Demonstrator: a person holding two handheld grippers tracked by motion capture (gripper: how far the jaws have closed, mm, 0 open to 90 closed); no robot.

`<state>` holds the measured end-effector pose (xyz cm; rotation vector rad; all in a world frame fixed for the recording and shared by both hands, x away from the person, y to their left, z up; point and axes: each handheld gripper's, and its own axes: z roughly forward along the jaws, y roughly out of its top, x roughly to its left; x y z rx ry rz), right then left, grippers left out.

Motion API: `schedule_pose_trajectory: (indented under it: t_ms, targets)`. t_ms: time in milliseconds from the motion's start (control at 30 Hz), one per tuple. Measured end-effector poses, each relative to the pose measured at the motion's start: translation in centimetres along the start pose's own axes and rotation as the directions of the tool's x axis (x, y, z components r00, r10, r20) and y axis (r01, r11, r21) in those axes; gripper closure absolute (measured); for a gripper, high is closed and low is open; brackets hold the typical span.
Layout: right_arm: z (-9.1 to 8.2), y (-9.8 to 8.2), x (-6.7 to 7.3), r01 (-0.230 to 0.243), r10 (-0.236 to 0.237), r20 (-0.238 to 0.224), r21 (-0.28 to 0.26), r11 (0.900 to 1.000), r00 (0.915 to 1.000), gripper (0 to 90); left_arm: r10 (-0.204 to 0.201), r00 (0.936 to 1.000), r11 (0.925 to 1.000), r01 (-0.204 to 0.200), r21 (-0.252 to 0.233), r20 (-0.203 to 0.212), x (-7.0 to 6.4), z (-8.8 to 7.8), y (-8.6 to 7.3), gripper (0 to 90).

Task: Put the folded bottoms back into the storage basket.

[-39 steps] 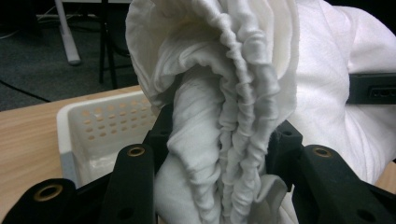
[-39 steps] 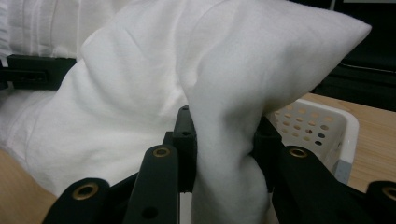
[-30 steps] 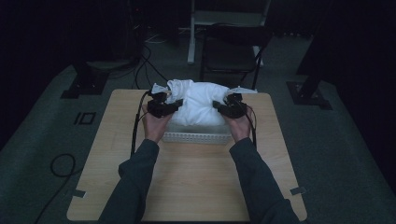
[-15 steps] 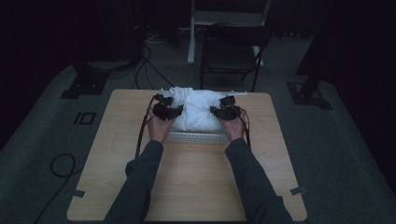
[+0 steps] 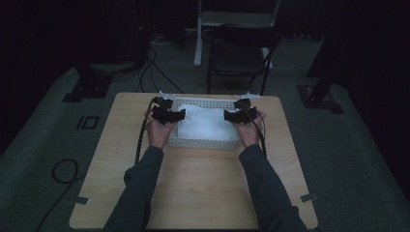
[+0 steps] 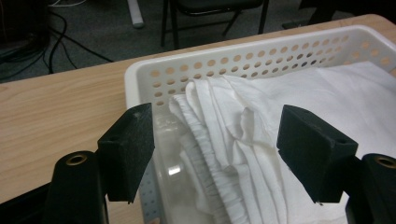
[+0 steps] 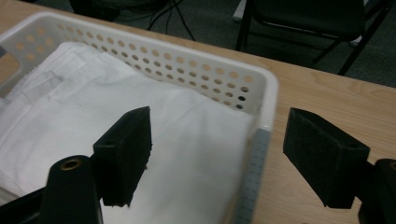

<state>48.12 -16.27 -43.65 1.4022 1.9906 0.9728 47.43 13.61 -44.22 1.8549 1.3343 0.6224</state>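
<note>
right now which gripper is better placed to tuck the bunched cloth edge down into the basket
Left. The left gripper stands open directly over the bunched folds of the white cloth at its end of the basket. The right gripper, also open, straddles the basket's wall where the cloth already lies flat.

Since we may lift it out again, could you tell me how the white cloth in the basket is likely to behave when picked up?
The white cloth is probably floppy: its folded layers sag in soft pleats. It looks light and thin, so it would likely drape and unfold if pinched at one edge. The basket might shift with it.
</note>
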Motion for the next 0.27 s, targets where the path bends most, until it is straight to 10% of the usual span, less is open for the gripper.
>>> schedule_pose_trajectory:
  t_ms: [267]
  targets:
    - [-1.1,-1.5,-3.3,-0.085,0.085,0.010,-0.028,0.996,0.9963,26.2,-0.029,0.9991,0.9988,0.028,-0.041,-0.031,2.0,-1.3,-1.5,27.3]
